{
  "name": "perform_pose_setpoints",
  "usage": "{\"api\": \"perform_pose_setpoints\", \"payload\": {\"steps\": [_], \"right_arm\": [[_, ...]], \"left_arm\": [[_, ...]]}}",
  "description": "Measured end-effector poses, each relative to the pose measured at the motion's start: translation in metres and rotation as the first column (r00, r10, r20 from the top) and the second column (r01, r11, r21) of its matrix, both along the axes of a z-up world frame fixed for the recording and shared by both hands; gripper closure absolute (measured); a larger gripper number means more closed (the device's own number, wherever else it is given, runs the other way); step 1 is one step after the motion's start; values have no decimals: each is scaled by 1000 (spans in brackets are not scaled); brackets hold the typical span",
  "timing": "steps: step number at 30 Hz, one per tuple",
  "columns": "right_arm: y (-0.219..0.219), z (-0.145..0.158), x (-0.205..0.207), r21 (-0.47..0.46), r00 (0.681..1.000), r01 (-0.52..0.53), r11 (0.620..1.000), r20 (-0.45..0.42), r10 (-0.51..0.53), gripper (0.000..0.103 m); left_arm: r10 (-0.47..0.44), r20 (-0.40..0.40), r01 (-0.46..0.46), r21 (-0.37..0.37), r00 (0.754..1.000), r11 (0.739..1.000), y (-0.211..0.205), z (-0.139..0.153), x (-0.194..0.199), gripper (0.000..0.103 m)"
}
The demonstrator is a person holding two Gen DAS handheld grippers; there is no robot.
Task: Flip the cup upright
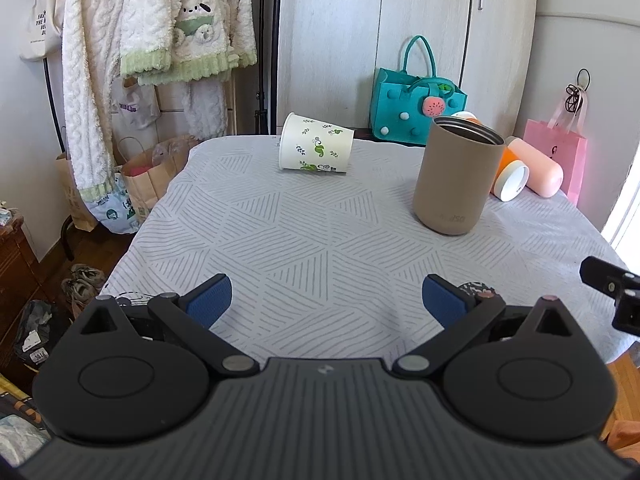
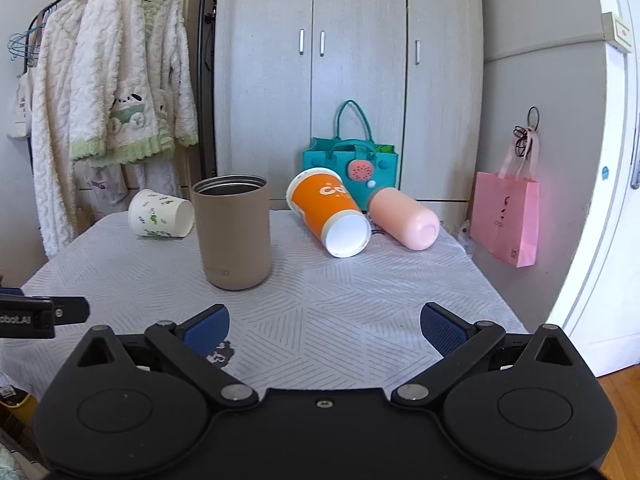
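Observation:
A tan tumbler point(image 1: 458, 176) stands upright on the table, also in the right wrist view point(image 2: 234, 232). A white paper cup with green leaves point(image 1: 316, 148) lies on its side at the far left point(image 2: 160, 219). An orange cup point(image 2: 330, 216) lies on its side, bottom toward me, next to a pink tumbler point(image 2: 404, 220) also on its side; both show partly behind the tan tumbler in the left wrist view point(image 1: 510, 176). My left gripper point(image 1: 326, 300) is open and empty over the near table. My right gripper point(image 2: 325, 328) is open and empty, near the front edge.
The table has a grey patterned cloth point(image 1: 304, 240). A teal felt bag point(image 2: 350, 172) stands behind the table against a wardrobe. A pink paper bag point(image 2: 506, 220) hangs right. Robes hang on a rack point(image 1: 140, 40) at the left, with paper bags point(image 1: 148, 180) below.

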State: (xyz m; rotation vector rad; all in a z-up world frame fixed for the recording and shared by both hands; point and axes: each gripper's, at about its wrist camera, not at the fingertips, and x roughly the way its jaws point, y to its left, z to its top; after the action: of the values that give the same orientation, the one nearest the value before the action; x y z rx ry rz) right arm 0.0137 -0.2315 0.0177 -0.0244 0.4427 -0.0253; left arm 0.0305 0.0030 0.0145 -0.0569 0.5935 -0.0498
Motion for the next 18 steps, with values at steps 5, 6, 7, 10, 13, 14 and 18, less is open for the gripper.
{"api": "perform_pose_setpoints", "payload": {"steps": [5, 6, 7, 10, 13, 14, 18], "right_arm": [[-2, 1, -1, 15, 1000, -1, 1000, -6, 1, 0], [-2, 1, -1, 16, 1000, -5, 1000, -5, 5, 0], [-2, 2, -2, 15, 1000, -8, 1000, -5, 8, 0], [-2, 3, -3, 12, 1000, -8, 1000, -3, 8, 0], [-2, 3, -3, 13, 1000, -8, 1000, -3, 8, 0], [-2, 3, -3, 12, 1000, -9, 1000, -2, 9, 0], [-2, 3, -4, 13, 1000, 3, 1000, 0, -3, 0]], "left_arm": [[0, 2, 0, 22, 1000, 1000, -3, 1, -2, 0], [-1, 0, 1, 26, 1000, 1000, -4, 1, -1, 0], [-1, 0, 1, 27, 1000, 1000, -4, 1, -1, 0], [2, 2, -2, 24, 1000, 1000, -4, 1, -2, 0], [7, 4, -7, 31, 1000, 999, -4, 2, -3, 0], [10, 5, -10, 35, 1000, 999, -4, 2, -3, 0], [14, -2, -13, 46, 1000, 999, -4, 3, -3, 0]]}}
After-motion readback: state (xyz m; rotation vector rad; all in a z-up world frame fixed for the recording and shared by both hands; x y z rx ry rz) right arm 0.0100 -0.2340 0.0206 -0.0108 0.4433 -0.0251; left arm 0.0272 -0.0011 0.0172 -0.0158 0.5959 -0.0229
